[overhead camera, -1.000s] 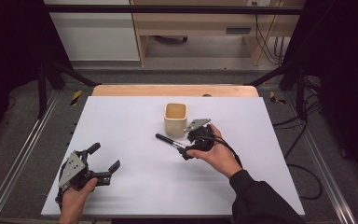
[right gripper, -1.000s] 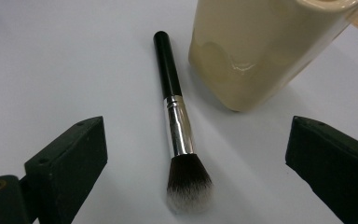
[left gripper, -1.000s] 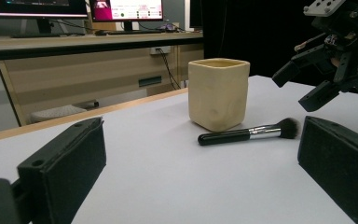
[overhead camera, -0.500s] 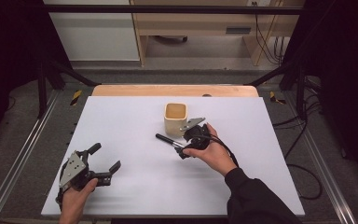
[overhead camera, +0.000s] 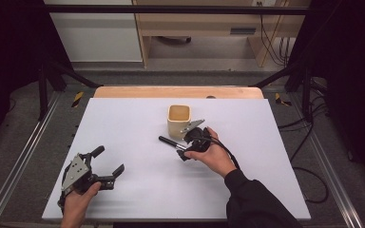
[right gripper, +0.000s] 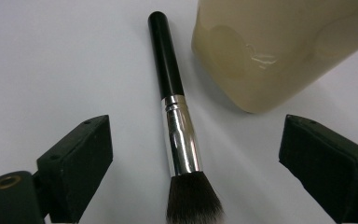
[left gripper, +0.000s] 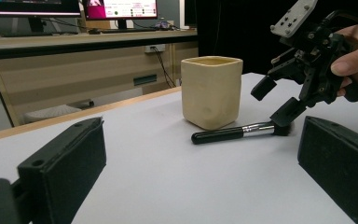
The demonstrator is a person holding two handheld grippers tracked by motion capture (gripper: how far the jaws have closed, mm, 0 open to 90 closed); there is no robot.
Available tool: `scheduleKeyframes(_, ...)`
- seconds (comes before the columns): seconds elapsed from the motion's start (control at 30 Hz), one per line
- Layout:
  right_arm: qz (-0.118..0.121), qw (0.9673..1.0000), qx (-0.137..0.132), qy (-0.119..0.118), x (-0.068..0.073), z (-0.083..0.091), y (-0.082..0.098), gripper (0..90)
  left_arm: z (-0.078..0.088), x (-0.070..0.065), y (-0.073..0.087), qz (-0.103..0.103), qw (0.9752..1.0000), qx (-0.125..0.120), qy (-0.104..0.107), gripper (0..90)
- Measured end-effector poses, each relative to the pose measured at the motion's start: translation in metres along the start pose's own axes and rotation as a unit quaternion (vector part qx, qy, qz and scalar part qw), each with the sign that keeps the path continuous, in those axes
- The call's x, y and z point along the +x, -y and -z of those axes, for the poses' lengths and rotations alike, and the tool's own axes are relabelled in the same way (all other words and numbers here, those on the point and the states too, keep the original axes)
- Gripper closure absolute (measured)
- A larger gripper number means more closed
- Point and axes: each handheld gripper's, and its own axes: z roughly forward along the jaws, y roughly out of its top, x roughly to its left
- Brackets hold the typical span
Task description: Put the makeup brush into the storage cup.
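A makeup brush (overhead camera: 170, 142) with a black handle, silver ferrule and dark bristles lies flat on the white table, just in front of a cream square cup (overhead camera: 179, 119). My right gripper (overhead camera: 183, 150) is open and tilted down over the bristle end. Its jaws straddle the brush (right gripper: 177, 126) without touching it, and the cup (right gripper: 279, 51) is close on the right. My left gripper (overhead camera: 108, 161) rests open near the table's front left, far from both. From it I see the cup (left gripper: 211, 91), the brush (left gripper: 228, 134) and the right gripper (left gripper: 279, 100).
The white table top (overhead camera: 123, 118) has a wooden strip (overhead camera: 178, 91) along its far edge. Black frame posts and cables stand beyond the table on both sides. A shelf unit and a desk with monitors (left gripper: 116, 9) are behind.
My right gripper has shifted slightly left and down, settling over the brush's bristle end. The left gripper, cup and brush have not moved.
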Motion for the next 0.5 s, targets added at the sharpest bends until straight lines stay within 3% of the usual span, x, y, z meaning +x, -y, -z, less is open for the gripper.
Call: scheduleKeyframes(0.5,-0.007,0.9999,0.001,-0.011,0.002,-0.015,0.0,21.6,0.0,0.0,0.0,0.0,1.0,0.0,0.001,0.7)
